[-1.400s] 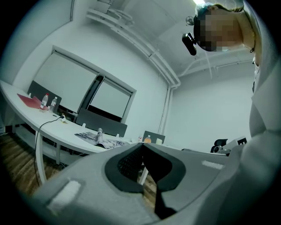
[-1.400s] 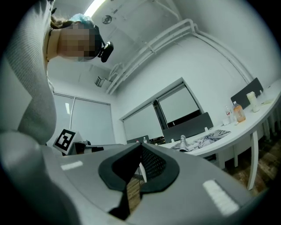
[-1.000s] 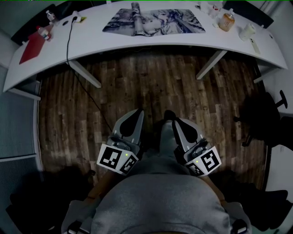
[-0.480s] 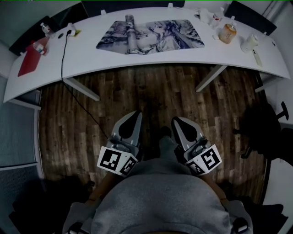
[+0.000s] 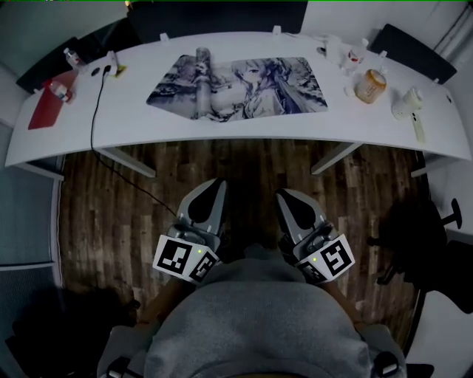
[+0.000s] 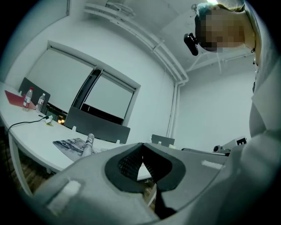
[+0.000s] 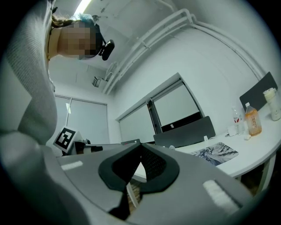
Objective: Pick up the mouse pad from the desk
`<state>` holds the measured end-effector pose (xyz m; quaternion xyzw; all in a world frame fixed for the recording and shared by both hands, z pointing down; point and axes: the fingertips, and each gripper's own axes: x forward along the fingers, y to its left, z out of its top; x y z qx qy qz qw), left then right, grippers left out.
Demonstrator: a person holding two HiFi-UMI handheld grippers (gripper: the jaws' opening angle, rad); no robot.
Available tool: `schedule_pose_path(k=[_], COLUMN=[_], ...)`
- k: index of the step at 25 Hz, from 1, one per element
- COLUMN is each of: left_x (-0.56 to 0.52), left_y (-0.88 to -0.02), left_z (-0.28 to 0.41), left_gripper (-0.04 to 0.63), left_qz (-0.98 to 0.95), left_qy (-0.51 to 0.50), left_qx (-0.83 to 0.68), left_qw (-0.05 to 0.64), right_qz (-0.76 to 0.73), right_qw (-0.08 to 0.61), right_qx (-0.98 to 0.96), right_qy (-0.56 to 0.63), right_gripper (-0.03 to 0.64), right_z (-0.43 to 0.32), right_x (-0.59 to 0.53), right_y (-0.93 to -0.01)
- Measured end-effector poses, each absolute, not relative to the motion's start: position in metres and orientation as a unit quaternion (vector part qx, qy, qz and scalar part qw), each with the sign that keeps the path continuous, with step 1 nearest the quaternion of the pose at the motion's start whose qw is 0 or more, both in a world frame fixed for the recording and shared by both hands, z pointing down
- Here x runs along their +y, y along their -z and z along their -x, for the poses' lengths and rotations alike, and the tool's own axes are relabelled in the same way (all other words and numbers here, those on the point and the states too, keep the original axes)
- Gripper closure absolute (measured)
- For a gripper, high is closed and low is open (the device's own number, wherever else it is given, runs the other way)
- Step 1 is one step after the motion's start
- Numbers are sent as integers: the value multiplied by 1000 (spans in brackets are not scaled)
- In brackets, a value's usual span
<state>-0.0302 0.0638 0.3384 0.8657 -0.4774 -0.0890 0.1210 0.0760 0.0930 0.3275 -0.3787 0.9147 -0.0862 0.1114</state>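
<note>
Pickup had not begun: the mouse pad (image 5: pixel 240 87) lay flat on the desk (image 5: pixel 133 114) at twelve o'clock, well apart from the left gripper (image 5: pixel 216 184) and right gripper (image 5: pixel 285 196), both closed tight and empty, so reach, grasp and lift remained.

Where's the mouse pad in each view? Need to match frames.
Head view: mouse pad top centre, flat on the desk.
Left gripper view: mouse pad low left, beyond the jaws.
Right gripper view: mouse pad right of centre, lower half.
Shared landmark: dark divider right behind it.
</note>
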Motion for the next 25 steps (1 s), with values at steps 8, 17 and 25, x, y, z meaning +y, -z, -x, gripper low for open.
schedule_pose_path(k=[8, 17, 25], left_x=[34, 8, -2], left_y=[-342, -338, -339], left_z=[10, 26, 29], left_gripper=[597, 597, 597], left_qz=[-858, -845, -832], left_qy=[78, 78, 62], left_qx=[-496, -515, -542], left_qw=[109, 116, 97], right_qz=[358, 351, 346], right_qw=[111, 119, 125], right_qx=[922, 924, 924], right_qy=[97, 91, 104], right_gripper=[615, 615, 615], right_z=[-96, -96, -108], right_x=[54, 35, 24], right_y=[-335, -324, -334])
